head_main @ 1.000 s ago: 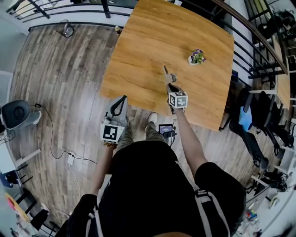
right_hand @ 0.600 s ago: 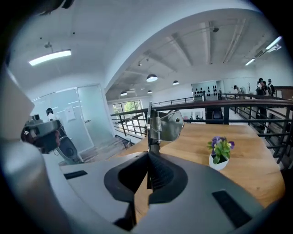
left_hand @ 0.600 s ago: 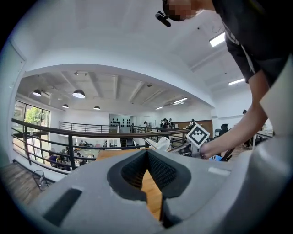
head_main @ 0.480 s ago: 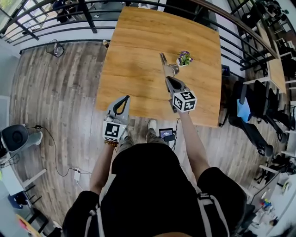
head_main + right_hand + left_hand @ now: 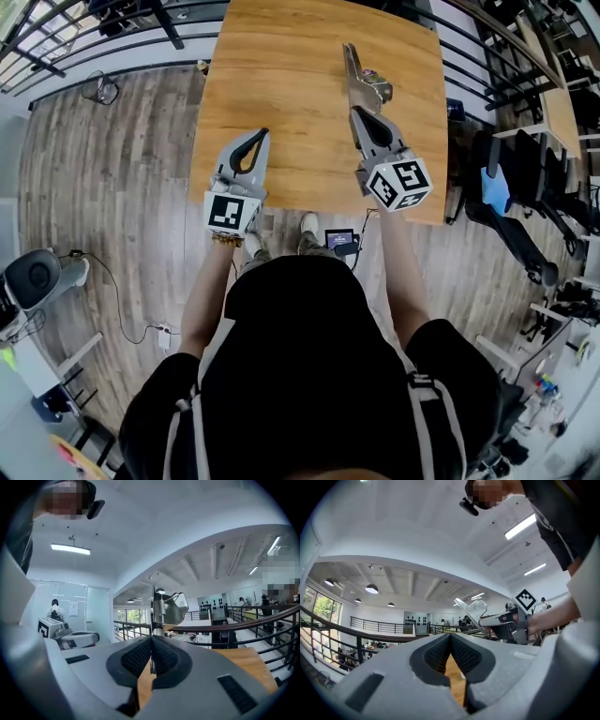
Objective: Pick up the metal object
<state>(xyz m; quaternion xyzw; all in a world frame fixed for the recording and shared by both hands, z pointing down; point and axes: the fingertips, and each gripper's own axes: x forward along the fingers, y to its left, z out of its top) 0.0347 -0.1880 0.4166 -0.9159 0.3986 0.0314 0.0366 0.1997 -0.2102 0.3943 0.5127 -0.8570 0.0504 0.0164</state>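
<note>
A: Holding OK? Where's the metal object [image 5: 357,73]?
B: Up off the table [image 5: 281,84], upright, pinched at its near end by right gripper [image 5: 356,111], jaws clamped tight on it. Stiff, prob light, slick, so grip the flat strip (not the spring [image 5: 162,607]). Left gripper [image 5: 256,137] closed too, empty.

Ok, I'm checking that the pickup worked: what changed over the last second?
The right tongs, clamped on the metal object, carried it up, well clear of the table. It now sticks out ahead of them in the air. The left tongs, shut and empty, also rose and came over the table's near edge. The right grip stayed the same.
</note>
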